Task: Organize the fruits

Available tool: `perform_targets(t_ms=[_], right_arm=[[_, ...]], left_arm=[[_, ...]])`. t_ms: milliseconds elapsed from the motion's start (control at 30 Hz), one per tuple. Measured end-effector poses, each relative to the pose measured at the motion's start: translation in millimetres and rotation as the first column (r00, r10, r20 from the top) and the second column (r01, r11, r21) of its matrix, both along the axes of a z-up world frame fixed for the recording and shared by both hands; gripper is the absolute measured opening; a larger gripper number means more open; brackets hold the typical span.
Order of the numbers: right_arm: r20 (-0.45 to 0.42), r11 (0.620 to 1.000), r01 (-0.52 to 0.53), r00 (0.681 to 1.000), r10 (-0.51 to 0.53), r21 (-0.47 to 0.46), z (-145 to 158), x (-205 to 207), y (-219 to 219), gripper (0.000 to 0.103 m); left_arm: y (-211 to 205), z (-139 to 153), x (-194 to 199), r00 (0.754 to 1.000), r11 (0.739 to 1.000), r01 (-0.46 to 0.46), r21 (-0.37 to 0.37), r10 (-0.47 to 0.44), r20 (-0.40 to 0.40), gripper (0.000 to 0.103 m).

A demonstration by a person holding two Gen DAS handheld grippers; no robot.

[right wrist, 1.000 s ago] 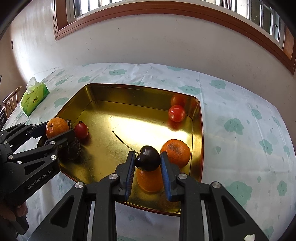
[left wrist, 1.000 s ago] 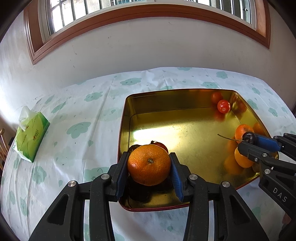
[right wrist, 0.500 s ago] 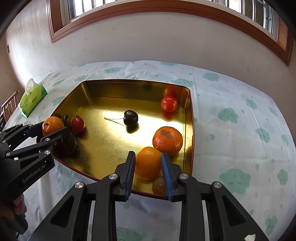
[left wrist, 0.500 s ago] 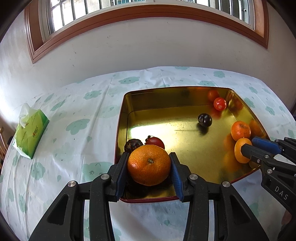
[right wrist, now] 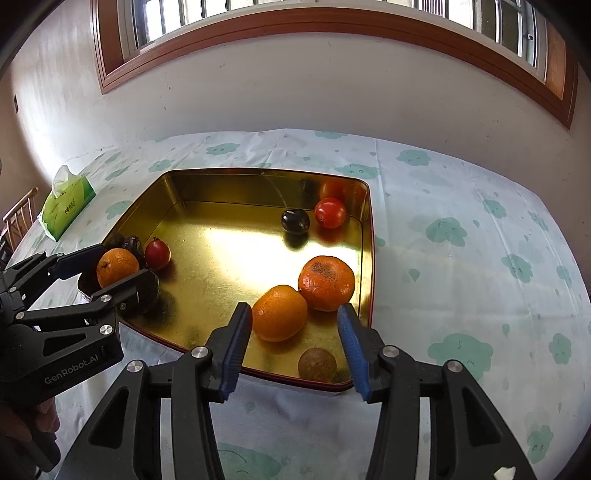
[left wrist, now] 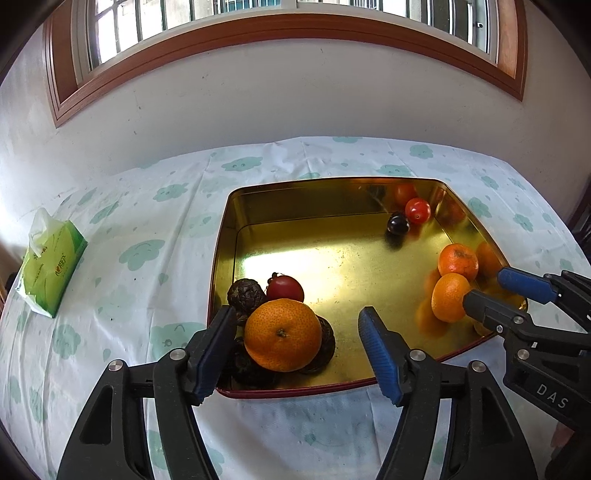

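Bright daylight comes in from the window (left wrist: 295, 22) at 12 o'clock. The gold tray (left wrist: 258, 206) shines with a white glare spot in its middle. Soft shadows sit under the fruit. Both pictures are sharp, but bend round at the edges, with dark corners.

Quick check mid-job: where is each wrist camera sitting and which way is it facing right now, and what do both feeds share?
Left wrist: on the left gripper, angled down over the gold tray's near-left corner; its opening jaws flank a mandarin; the right gripper shows at right.
Right wrist: on the right gripper, angled down over the near-right corner; opening jaws, nothing gripped; the left gripper shows at left.
Shared: tray, cherry, tomato, tissue pack.
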State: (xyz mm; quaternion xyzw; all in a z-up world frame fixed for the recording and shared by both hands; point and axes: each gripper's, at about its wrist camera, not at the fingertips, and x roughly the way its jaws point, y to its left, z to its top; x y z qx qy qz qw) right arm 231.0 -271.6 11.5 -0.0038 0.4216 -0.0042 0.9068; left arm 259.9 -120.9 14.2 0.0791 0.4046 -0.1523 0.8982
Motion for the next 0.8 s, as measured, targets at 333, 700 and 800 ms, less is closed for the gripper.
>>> perform_targets(t_ms=[333, 700, 800], right_arm=[[0.05, 0.999, 0.024, 0.998, -0.022, -0.039, 18.8, -29.3, 7.2, 0.073], [0.055, 0.996, 0.039, 0.998, -0.035, -0.075, 27.6, -73.7, 20.1, 0.096], [0.044, 0.996, 0.043, 0.998, -0.039, -0.084, 23.9, -83.3, 24.0, 0.098]], left_arm=[[15.6, 22.2, -31.3, 0.998, 0.999, -0.05, -0.011, 0.05, 0.043, 0.072], [44.0, 29.2, -76.2, 0.991, 0.992, -0.124, 0.0, 0.124, 0.056, 0.072], [49.4, 25.2, -86.1, 0.99, 0.991, -0.135, 0.003, 0.135, 0.048, 0.072]])
